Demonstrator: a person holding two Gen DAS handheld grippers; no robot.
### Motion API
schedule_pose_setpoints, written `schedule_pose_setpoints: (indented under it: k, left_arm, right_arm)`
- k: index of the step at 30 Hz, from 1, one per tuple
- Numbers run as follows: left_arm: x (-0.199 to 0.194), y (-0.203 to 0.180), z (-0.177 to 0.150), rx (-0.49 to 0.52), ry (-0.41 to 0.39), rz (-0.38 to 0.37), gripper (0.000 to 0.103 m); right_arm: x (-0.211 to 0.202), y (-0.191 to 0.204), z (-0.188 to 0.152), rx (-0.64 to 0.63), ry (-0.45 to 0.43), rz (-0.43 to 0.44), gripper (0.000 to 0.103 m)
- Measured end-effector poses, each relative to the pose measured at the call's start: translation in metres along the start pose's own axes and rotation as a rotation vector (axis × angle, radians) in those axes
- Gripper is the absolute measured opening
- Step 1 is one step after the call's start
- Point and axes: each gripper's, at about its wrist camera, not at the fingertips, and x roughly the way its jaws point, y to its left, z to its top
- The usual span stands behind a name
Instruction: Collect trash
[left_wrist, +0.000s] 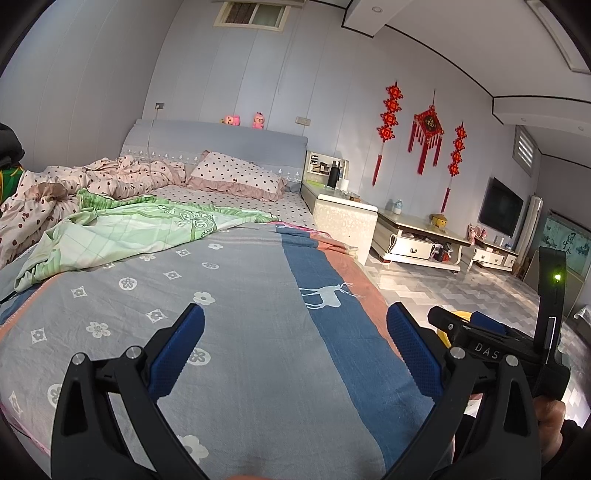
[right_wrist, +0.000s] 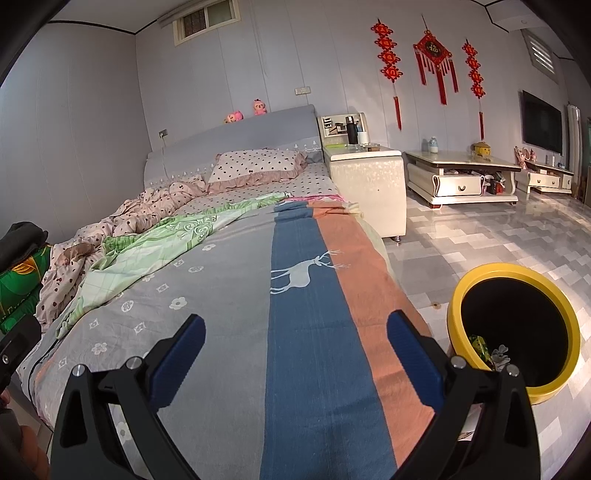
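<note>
Hovering both empty grippers, left gripper (left_wrist: 295, 343) and right gripper (right_wrist: 295, 345), spread wide over the bedspread (right_wrist: 221, 295), I keep the yellow bin (right_wrist: 513, 332) close for trash.

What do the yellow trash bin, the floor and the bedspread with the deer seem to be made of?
Yellow trash bin: probably plastic, with a smooth, evenly coloured rim and a dark inside.
Floor: likely glazed tile, grey blocks in a staggered pattern with a glossy surface that reflects light.
Deer bedspread: woven fabric, perhaps cotton, matte, with fine wrinkles and visible weave.
</note>
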Motion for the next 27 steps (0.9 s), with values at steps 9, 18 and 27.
schedule_pose_setpoints:
  k: [9,18,27]
  left_arm:
    - [0.0,-0.0001,-0.0004,0.0,-0.001,0.001,0.095]
    - [0.0,0.0002,0.0009,0.0,-0.001,0.002,0.095]
    - [0.0015,0.0015,0.0013,-0.001,-0.002,-0.004,0.095]
  right_arm:
    - [0.0015,-0.0005,-0.0028,0.002,0.01,0.002,0.095]
    - [0.0016,-0.0005,-0.0027,0.002,0.011,0.003,0.095]
    - [0.0012,-0.0014,-0.0026,0.005,0.013,0.002,0.095]
